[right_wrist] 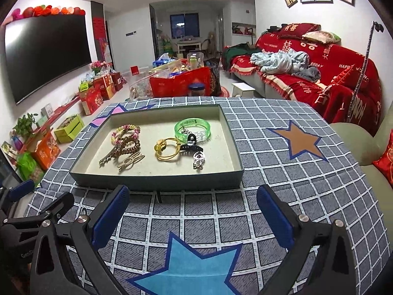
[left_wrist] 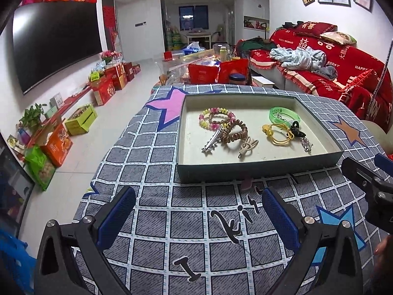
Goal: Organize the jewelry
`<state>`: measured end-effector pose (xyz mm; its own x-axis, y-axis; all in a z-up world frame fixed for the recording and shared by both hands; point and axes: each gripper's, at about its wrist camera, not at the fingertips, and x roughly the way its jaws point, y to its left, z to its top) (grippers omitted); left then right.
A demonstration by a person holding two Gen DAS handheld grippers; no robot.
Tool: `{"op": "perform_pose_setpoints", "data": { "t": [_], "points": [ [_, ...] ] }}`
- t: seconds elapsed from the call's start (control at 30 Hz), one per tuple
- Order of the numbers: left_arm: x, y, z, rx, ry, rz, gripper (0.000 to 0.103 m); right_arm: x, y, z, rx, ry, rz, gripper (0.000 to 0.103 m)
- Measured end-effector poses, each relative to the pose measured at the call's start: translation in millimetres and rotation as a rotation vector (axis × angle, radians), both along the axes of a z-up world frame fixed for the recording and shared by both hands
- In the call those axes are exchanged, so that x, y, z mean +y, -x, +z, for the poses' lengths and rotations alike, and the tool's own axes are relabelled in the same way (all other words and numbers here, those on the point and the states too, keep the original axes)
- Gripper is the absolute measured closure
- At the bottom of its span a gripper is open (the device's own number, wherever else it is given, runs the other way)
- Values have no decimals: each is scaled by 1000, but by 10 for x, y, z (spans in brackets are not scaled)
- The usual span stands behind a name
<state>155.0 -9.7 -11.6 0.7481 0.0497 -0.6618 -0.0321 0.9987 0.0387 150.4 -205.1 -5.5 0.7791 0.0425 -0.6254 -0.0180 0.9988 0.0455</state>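
A shallow grey-green tray [left_wrist: 258,168] [right_wrist: 157,180] sits on a checked cloth with stars. In it lie a pink-yellow bead bracelet [left_wrist: 216,118] [right_wrist: 125,131], a brown coil hair tie [left_wrist: 235,132] [right_wrist: 127,146], a silver hair clip [left_wrist: 212,142] [right_wrist: 108,157], a beige clip [left_wrist: 248,146] [right_wrist: 130,162], a green bangle [left_wrist: 285,114] [right_wrist: 192,127], yellow hair ties [left_wrist: 277,135] [right_wrist: 167,151], a black claw clip [left_wrist: 297,129] [right_wrist: 190,143] and a silver pendant [left_wrist: 307,145] [right_wrist: 197,161]. My left gripper [left_wrist: 197,217] and right gripper [right_wrist: 192,211] are open and empty, in front of the tray.
The cloth-covered table [left_wrist: 186,221] [right_wrist: 294,196] ends at the left above a white floor. A red sofa [left_wrist: 331,73] [right_wrist: 319,73] stands on the right. Red bags and boxes [left_wrist: 218,72] stand behind the table. A TV [left_wrist: 54,41] hangs on the left wall.
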Motion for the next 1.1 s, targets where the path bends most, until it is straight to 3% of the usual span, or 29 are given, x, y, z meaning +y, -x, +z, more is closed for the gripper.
{"op": "perform_pose_setpoints", "data": {
  "t": [1.1],
  "points": [
    [-47, 54, 2, 0, -1, -6, 0, -14, 16, -16, 5, -4, 3, 0]
  ]
}}
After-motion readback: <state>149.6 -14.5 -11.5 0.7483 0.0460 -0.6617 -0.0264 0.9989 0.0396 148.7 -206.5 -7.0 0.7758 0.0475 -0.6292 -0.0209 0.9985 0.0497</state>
